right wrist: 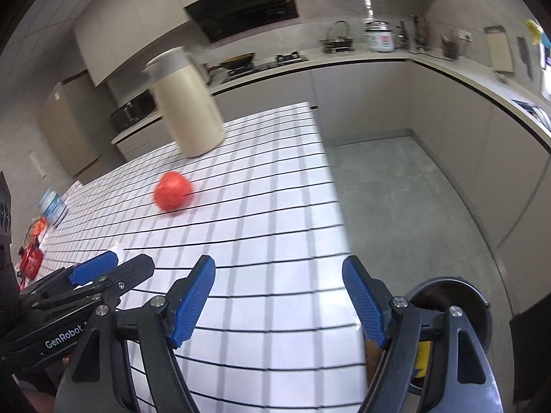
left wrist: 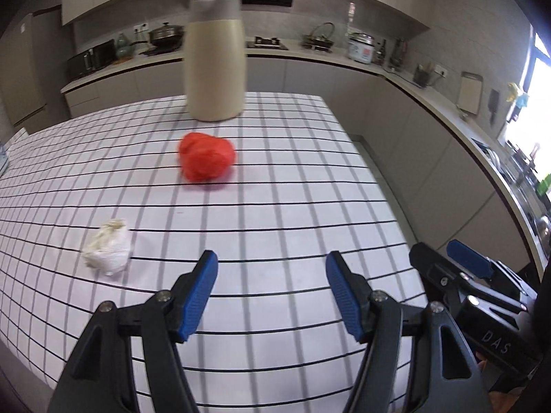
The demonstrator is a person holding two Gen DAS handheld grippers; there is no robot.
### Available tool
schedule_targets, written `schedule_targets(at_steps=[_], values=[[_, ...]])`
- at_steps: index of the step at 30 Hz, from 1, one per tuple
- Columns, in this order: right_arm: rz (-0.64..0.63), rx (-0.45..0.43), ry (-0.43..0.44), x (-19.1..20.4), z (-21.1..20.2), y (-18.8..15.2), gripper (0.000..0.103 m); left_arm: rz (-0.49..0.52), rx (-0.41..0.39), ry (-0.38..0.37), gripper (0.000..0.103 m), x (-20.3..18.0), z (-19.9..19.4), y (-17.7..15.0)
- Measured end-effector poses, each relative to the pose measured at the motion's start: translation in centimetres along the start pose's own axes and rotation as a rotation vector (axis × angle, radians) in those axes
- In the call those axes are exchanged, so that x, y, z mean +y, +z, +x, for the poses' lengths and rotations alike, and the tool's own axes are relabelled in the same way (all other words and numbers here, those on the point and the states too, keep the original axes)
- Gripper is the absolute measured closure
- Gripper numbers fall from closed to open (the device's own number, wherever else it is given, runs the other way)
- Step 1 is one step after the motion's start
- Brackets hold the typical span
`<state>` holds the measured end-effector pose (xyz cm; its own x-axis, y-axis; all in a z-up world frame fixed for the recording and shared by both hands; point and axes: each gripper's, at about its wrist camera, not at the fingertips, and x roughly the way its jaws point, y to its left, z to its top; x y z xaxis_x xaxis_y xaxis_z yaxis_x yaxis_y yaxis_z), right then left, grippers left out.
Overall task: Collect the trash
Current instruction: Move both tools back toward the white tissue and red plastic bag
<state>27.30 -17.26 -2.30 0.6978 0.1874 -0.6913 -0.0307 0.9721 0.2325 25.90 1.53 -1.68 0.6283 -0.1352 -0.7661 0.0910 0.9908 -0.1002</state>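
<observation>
Hovering low over the checked table (left wrist: 275, 213), the left tongs (left wrist: 272, 290) gape apart, empty; right tongs (right wrist: 279, 296) likewise apart, just beside them; white wad (left wrist: 107, 252) lies ahead-left of the left tongs, red wad (left wrist: 206, 156) farther ahead; bin (right wrist: 478, 309) sits under the right tongs; bodies read "DAS" and "GenRobot".

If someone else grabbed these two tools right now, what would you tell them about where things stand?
Left hand-held gripper: open, empty, above the near part of the checked table.
Right hand-held gripper: open, empty, at the table's right edge.
Trash on the table: red crumpled wad in front of the cream jug; white crumpled tissue, near left.
Bin on the floor, lower right.
Done: nothing picked up yet.
Left: both pieces into the bin.
</observation>
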Motion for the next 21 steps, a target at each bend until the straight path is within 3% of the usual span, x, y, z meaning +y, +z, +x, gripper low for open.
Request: schedule_targets(at_steps=[9,21], values=[[-0.059,0.029,0.059,7.1,4.1,0.1,0.025,-0.048,0.007,0.072,0.036,6.6,0.5,0.3],[-0.085,0.063,0.096,13.5,7.3,-0.3,0.025,-0.076,0.035,0.12,0.036,13.7,1.7,0.0]])
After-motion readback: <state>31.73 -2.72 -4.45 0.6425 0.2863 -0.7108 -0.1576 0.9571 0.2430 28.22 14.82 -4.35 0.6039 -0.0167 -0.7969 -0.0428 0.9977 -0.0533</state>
